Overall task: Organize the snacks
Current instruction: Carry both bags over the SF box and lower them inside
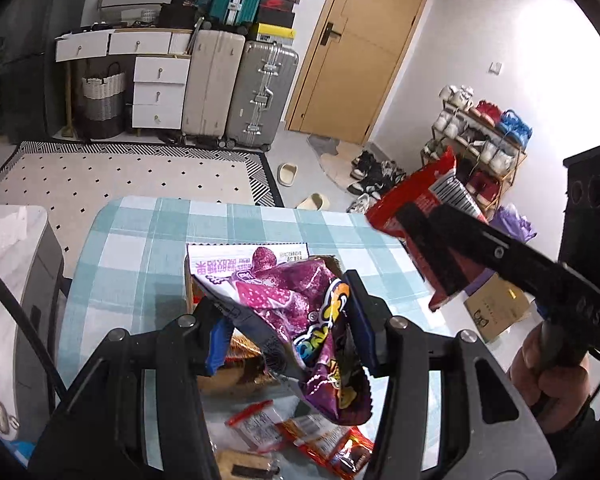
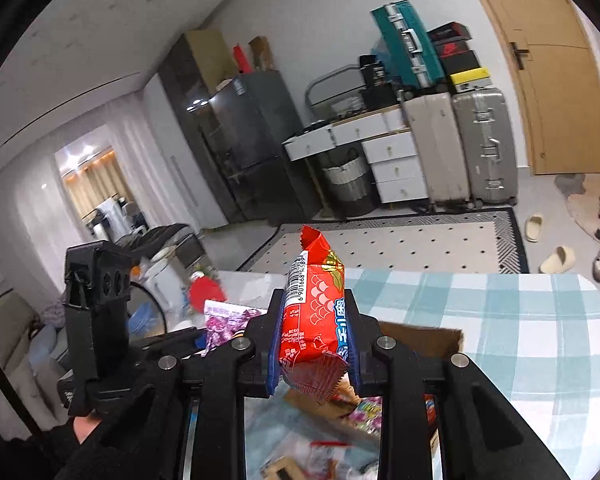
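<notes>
Holding both packets clear above the bench [image 1: 148, 240], left claw [image 1: 288, 320] gripped the purple packet [image 1: 300, 312]; right claw [image 2: 314, 344] clenched the red packet [image 2: 314, 320], presumably for sorting.

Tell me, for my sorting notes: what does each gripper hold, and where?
Left gripper: purple snack bag, pinched across its crumpled middle. Right gripper: red snack packet, clamped across its lower half.

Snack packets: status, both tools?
Left tool shut on purple packet. Right tool shut on red packet. Both held above checked table; cardboard box below, path clear.
</notes>
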The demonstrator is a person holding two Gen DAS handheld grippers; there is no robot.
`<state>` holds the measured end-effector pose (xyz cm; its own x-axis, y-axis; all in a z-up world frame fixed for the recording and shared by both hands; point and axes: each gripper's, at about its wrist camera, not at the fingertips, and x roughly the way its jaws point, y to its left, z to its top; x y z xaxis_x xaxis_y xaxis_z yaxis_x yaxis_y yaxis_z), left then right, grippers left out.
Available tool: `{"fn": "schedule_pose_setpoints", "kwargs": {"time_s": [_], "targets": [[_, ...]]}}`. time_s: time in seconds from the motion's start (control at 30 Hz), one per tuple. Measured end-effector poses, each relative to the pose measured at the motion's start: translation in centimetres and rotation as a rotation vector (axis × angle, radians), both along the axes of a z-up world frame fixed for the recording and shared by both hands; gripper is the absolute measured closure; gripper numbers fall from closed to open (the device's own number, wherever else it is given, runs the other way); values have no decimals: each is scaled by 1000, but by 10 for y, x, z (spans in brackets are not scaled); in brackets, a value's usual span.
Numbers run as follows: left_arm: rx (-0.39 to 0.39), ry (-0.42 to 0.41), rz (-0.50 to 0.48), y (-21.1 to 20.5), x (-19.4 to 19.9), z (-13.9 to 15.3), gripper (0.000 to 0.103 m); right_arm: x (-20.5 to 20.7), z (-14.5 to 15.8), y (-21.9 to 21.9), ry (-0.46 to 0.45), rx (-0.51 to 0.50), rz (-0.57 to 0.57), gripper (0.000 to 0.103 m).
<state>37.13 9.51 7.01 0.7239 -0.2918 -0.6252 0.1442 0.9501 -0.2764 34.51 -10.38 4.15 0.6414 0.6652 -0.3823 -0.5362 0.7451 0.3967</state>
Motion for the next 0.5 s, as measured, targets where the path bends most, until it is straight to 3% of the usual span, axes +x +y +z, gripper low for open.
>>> {"fn": "schedule_pose_setpoints", "kwargs": {"time_s": [0.17,0.5], "targets": [[27,63,-6,-6,42,-25,56,22,-14,10,23,-41,1,77],[51,174,-8,-6,87,-100,56,71,-93,6,187,-95,-17,77]]}}
